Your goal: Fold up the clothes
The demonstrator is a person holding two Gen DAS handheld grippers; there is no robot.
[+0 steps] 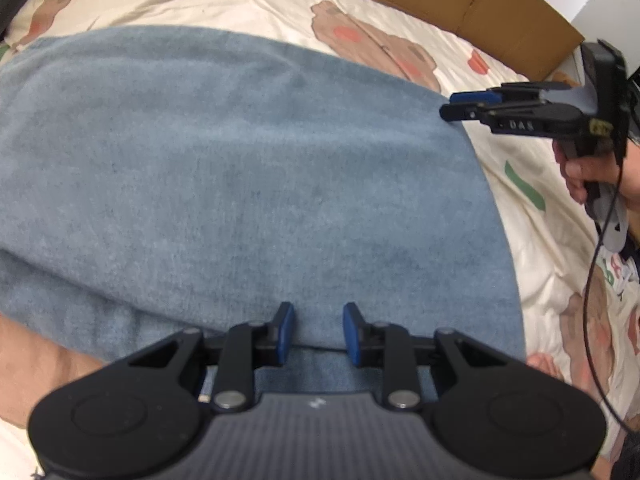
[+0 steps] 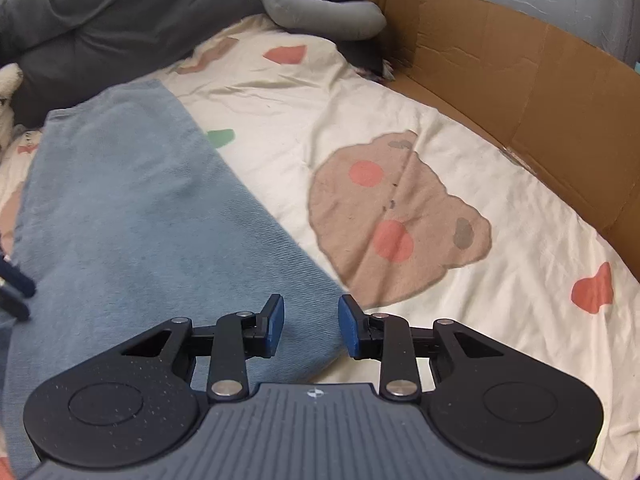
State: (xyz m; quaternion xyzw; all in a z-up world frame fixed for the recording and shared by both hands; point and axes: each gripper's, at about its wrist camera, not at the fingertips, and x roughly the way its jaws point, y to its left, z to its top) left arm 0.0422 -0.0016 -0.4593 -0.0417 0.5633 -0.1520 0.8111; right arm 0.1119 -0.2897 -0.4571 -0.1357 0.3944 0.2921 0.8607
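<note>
A blue knitted garment [image 1: 240, 184] lies folded and flat on a cream bedsheet with bear prints [image 1: 400, 52]. My left gripper [image 1: 319, 330] is open and empty, just above the garment's near edge. My right gripper [image 1: 450, 105] shows from the side at the garment's right edge. In the right wrist view the right gripper [image 2: 311, 326] is open and empty over the garment's [image 2: 132, 216] near right corner. The left gripper's fingertips [image 2: 16, 292] show at the left edge.
A brown cardboard wall [image 2: 520, 80] runs along the bed's far right side. A grey curved pillow [image 2: 320, 8] and dark grey fabric [image 2: 100, 20] lie at the head of the bed. Bare sheet [image 2: 440, 200] spreads right of the garment.
</note>
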